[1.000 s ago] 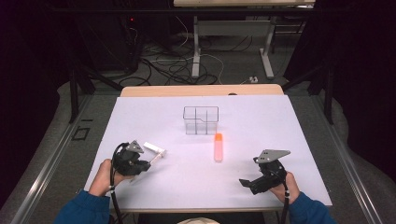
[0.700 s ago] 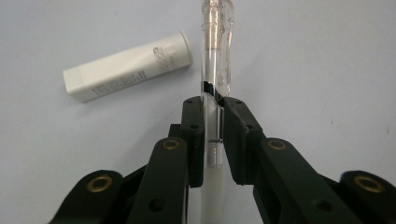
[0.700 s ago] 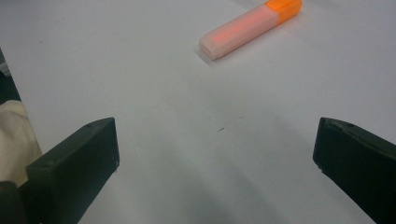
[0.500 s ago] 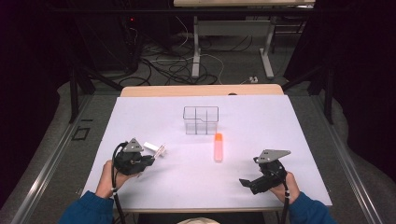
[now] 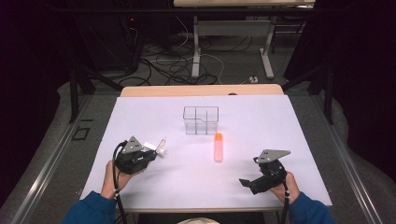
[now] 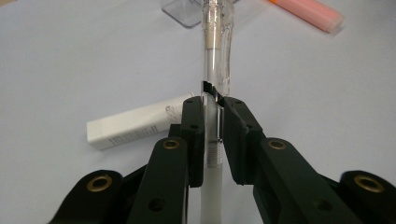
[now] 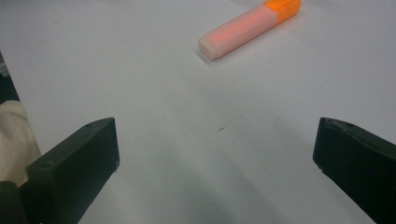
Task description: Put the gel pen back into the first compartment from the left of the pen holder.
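Pen [image 6: 215, 70]: clear glossy plastic. Highlighter [image 7: 250, 27]: translucent orange plastic, satin. Worktop [image 5: 289, 140]: matt white, smooth. Claw [image 6: 212, 135]: matt black plastic.

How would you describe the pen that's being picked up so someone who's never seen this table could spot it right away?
Start at the white table and go to its near left part, where the left hand-held gripper is. The pen sits clamped between its black jaws, pointing toward the clear organizer box. Unlike the flat white eraser beside it and the orange highlighter lying further right, it is slim with a see-through barrel.
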`<state>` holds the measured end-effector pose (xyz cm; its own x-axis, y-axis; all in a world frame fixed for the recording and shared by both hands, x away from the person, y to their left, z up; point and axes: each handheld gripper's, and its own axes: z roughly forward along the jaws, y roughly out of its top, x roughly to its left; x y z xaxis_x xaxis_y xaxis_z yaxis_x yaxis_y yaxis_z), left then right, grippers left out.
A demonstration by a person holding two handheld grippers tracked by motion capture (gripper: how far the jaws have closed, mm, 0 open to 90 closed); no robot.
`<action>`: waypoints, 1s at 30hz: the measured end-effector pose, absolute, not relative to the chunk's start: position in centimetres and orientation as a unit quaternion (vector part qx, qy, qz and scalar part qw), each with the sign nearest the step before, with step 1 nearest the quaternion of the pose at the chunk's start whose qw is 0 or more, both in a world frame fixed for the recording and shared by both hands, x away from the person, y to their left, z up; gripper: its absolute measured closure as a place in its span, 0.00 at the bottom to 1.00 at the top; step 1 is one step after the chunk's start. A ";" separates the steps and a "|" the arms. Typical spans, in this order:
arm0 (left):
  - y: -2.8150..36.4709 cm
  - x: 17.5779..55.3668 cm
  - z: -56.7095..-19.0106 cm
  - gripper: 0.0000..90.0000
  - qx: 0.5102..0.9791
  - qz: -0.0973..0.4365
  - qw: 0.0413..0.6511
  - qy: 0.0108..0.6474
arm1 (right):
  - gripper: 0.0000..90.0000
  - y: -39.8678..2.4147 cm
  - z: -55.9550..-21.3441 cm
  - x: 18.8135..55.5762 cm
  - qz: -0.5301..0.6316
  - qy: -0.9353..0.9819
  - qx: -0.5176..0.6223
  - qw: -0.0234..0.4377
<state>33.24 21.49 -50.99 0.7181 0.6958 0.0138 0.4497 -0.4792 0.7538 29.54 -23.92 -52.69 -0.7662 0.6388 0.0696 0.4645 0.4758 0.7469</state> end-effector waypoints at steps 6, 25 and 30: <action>21.4 33.2 -50.7 0.88 0.829 0.178 0.405 0.342 | 0.00 -23.9 -52.7 29.6 0.396 0.852 0.326 0.108; 19.4 34.3 -50.5 0.88 0.813 0.204 0.433 0.332 | 0.00 -23.9 -52.8 29.7 0.399 0.849 0.327 0.112; 18.7 34.8 -50.5 0.88 0.814 0.209 0.433 0.326 | 0.00 -23.9 -52.8 29.7 0.398 0.849 0.328 0.113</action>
